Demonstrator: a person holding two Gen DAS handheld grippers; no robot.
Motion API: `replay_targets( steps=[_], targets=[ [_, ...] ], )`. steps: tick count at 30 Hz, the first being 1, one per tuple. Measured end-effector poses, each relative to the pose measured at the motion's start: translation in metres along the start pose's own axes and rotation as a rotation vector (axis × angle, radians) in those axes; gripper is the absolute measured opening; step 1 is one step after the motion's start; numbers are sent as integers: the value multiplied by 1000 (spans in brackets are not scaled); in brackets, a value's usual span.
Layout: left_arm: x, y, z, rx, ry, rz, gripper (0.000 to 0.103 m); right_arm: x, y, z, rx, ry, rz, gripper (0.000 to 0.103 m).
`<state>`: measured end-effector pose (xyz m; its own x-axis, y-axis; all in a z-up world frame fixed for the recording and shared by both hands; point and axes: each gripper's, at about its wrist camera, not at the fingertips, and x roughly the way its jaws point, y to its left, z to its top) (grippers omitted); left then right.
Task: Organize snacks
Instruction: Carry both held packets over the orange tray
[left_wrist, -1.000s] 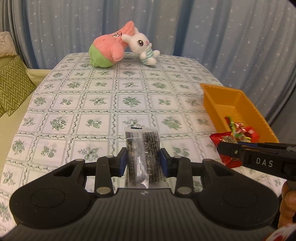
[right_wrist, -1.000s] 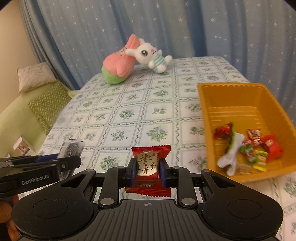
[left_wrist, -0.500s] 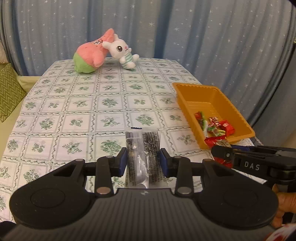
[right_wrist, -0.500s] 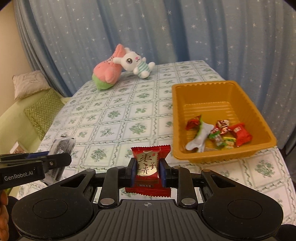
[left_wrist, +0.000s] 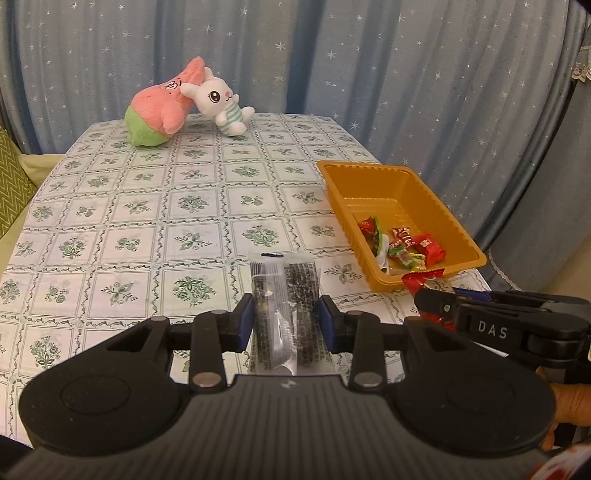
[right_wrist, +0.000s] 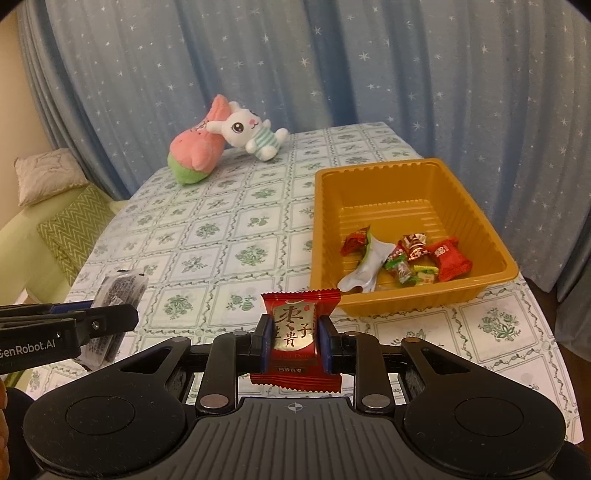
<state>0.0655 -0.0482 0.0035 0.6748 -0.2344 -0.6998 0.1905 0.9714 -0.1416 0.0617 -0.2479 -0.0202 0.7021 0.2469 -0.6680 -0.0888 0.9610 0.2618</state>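
Observation:
My left gripper (left_wrist: 286, 319) is shut on a clear packet of dark snack (left_wrist: 283, 295), held above the near part of the table. My right gripper (right_wrist: 291, 339) is shut on a red snack packet with gold print (right_wrist: 295, 332), held just in front of the orange tray (right_wrist: 476, 206). The tray holds several small wrapped candies (right_wrist: 417, 254). In the left wrist view the tray (left_wrist: 336, 192) lies to the right, with the right gripper (left_wrist: 436, 299) and its red packet (left_wrist: 421, 280) at the tray's near corner. The left gripper (right_wrist: 110, 321) shows at the right wrist view's left edge.
A table with a green floral cloth (left_wrist: 147, 206) carries a pink-and-green plush (left_wrist: 162, 110) and a white bunny plush (left_wrist: 221, 103) at its far end. Blue starred curtains (left_wrist: 332, 55) hang behind. A green sofa with cushions (right_wrist: 70, 229) stands left.
Both grippers have pulled back and risen, so the table and tray look farther and smaller. Each still holds its packet.

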Motion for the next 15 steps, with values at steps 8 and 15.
replay_targets(
  steps=[8, 15],
  targets=[
    [9, -12, 5, 18, 5, -22, 33, -2, -13, 4, 15, -12, -28, 26],
    [22, -38, 15, 46, 10, -71, 33, -6, -35, 9, 47, -25, -70, 26]
  ],
)
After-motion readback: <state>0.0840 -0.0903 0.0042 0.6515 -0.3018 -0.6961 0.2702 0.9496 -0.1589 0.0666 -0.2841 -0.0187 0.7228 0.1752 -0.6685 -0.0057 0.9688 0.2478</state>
